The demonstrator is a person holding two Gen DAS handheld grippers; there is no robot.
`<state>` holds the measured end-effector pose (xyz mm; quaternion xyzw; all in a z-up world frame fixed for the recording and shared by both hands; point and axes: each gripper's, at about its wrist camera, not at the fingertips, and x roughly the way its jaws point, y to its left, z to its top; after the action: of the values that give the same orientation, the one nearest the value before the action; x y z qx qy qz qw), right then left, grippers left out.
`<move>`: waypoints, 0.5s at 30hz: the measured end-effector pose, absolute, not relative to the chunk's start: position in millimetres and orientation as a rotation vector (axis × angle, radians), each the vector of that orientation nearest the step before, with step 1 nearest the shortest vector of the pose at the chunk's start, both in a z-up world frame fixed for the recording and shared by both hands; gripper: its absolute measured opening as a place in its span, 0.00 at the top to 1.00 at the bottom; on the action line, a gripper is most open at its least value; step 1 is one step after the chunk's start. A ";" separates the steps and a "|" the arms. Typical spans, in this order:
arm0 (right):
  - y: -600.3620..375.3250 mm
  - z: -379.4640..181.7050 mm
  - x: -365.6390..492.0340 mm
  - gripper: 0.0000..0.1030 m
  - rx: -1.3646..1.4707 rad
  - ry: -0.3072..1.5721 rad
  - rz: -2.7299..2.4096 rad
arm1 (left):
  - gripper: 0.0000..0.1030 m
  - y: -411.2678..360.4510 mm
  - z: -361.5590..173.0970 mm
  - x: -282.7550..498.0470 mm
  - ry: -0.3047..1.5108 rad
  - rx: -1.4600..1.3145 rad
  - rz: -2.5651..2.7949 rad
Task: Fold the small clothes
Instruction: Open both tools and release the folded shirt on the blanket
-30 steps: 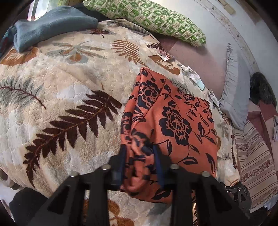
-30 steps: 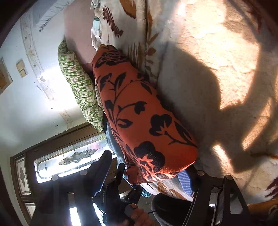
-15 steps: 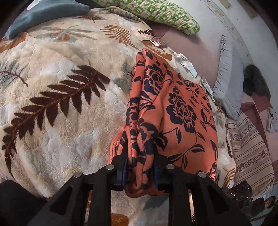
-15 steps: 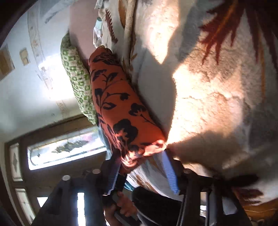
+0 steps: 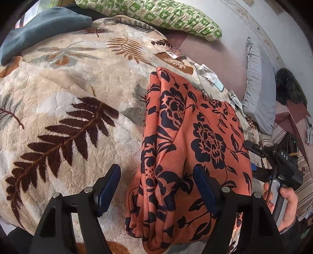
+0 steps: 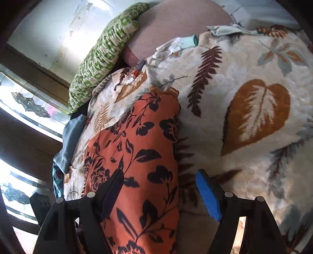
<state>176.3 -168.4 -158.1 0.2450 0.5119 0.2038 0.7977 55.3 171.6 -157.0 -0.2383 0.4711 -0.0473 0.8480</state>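
Released since a second ago: orange floral garment (image 5: 197, 140) no longer pinched, both sets of jaws now spread and opening wider.

Lies folded on the leaf-print blanket (image 5: 64, 101), near the green pillow (image 5: 156, 13). Left gripper (image 5: 156, 187) straddles the near folded edge, pads clear of the cloth, gripping nothing. Right gripper (image 6: 159, 193) likewise wide, holding nothing, garment's end between its fingers; right hand (image 5: 283, 203) at the garment's far side.
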 end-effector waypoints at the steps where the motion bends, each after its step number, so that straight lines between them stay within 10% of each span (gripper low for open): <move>1: -162.8 -168.7 187.1 0.24 0.552 1.124 0.450 | 0.26 170.5 -160.3 56.1 0.997 -0.503 -0.106; 2: -156.5 -178.3 194.1 0.28 0.565 1.158 0.498 | 0.26 170.1 -161.7 55.5 0.994 -0.505 -0.109; 3: -152.3 -183.9 197.4 0.54 0.573 1.174 0.520 | 0.26 170.0 -161.2 54.5 0.983 -0.504 -0.115; 6: -160.5 -183.5 187.4 0.64 0.581 1.139 0.466 | 0.25 170.5 -157.2 52.4 0.938 -0.499 -0.153; 15: -160.1 -188.7 182.3 0.42 0.593 1.155 0.429 | 0.25 188.8 -139.7 53.6 0.866 -0.548 -0.135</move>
<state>182.3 -160.1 -188.7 0.2737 0.5338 0.1983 0.7752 53.6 188.8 -139.7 -0.2618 0.4140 -0.0646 0.8694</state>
